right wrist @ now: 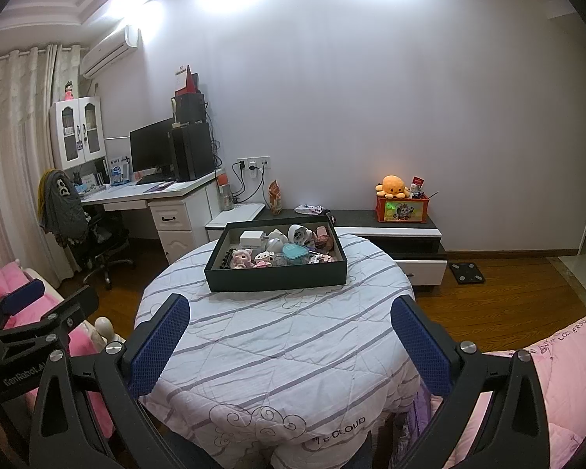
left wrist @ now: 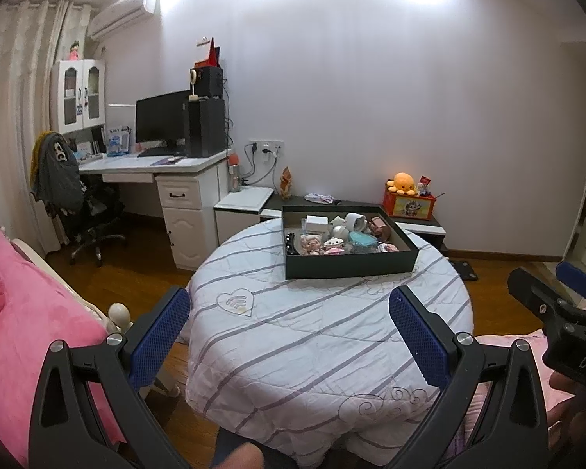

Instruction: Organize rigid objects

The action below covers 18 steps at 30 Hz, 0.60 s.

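Left wrist view: left gripper (left wrist: 289,320) spread wide, nothing held, above near edge of round table (left wrist: 254,351). Right wrist view: right gripper (right wrist: 289,326) likewise wide and empty, same near edge. Quilted cover (right wrist: 277,351) draped loose over tabletop; likely to drag or bunch under a low pass. At far side, dark tray (right wrist: 276,275) packed with small toys and containers (right wrist: 281,250), touching and overlapping. Probable faults: neighbours knocked out during extraction, tray pushed toward far edge, two pieces pinched together.

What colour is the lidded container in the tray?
Teal lidded container; clearest in the right wrist view.
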### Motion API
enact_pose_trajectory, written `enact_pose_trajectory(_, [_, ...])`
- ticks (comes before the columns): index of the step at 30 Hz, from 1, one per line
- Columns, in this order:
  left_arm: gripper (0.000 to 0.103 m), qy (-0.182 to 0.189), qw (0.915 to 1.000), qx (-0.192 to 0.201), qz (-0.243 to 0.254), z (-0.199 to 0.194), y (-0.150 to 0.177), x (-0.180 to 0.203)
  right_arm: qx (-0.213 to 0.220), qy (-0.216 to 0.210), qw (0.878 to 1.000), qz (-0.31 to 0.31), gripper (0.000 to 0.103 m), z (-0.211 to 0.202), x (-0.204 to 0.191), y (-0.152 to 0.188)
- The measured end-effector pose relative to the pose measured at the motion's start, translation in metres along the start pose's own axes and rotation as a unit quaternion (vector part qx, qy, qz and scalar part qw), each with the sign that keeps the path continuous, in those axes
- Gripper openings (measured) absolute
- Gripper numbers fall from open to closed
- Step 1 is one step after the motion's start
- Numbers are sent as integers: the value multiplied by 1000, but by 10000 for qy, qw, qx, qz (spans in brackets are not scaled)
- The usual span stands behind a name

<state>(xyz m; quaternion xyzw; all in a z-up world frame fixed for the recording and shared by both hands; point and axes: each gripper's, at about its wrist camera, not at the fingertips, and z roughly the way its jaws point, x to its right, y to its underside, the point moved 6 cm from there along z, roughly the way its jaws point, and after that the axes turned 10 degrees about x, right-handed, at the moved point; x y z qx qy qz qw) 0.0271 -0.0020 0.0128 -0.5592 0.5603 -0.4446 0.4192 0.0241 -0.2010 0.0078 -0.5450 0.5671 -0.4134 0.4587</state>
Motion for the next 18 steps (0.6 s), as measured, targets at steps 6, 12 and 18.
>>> enact_pose_trajectory(6, [103,-16,10000,-20,-46,0,0,-3,-20,-5,10000,-17,103,-1,-1,3])
enact_pose_trajectory(12, [103,-6,9997,-226,53,9,5,-1,-23,0,10000,-21,103,-1,-1,3])
enact_pose_trajectory(18, [103,32,9998,-153,96,5,3,2,-27,3,10000,-21,103,-1,-2,3])
